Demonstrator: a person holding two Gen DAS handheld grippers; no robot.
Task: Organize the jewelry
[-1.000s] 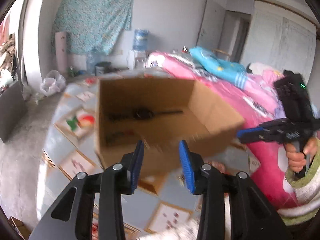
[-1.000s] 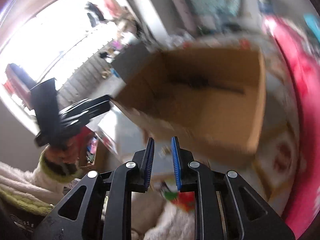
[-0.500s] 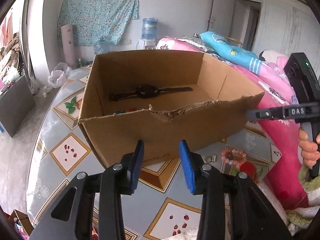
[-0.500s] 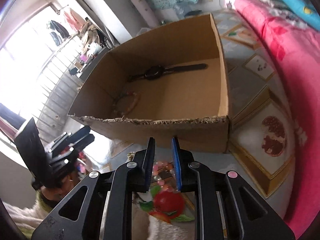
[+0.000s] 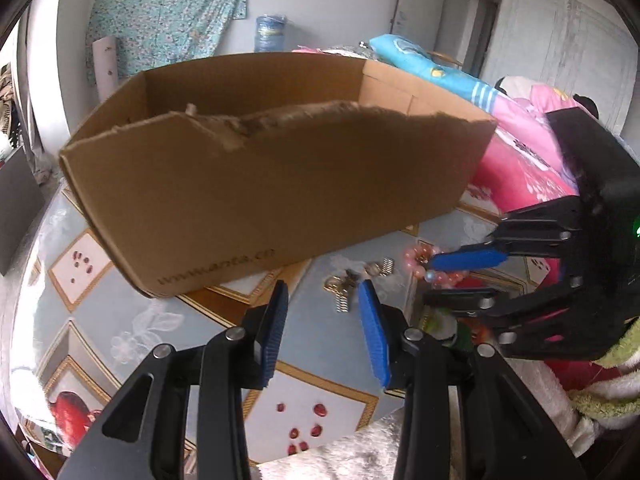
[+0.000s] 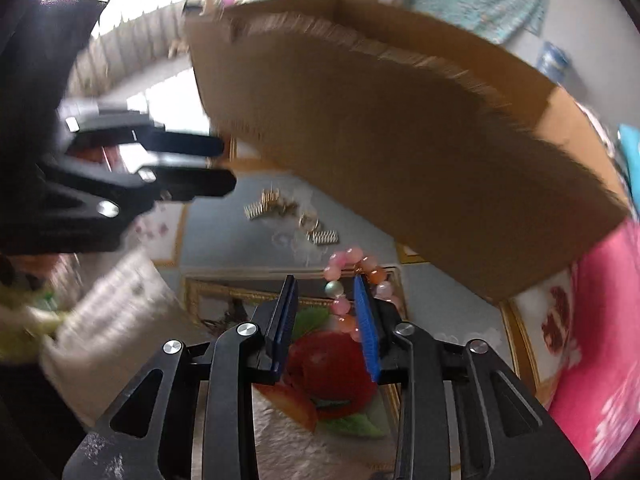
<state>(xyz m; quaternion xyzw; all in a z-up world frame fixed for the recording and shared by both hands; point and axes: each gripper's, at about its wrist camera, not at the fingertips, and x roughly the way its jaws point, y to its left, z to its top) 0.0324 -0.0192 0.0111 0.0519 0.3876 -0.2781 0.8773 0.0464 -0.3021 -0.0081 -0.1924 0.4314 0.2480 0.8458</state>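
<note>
A pink bead bracelet (image 6: pixel 352 280) lies on the patterned table in front of a brown cardboard box (image 5: pixel 272 184); it also shows in the left wrist view (image 5: pixel 420 264). My right gripper (image 6: pixel 326 312) is open, low over the table, with one side of the bracelet between its blue pads. My left gripper (image 5: pixel 324 328) is open and empty, just short of some small gold hair clips (image 5: pixel 344 284). The clips also show in the right wrist view (image 6: pixel 280 212). The box's inside is hidden from both views.
The table carries a glossy cloth with fruit pictures (image 5: pixel 132 320). A pink quilt and bedding (image 5: pixel 516 160) lie to the right of the box. A grey fleecy sleeve edge (image 6: pixel 108 312) sits near the table's front.
Both grippers have dropped low toward the table in front of the box. The right gripper has opened and now straddles the bracelet. The box's inside has gone out of sight.
</note>
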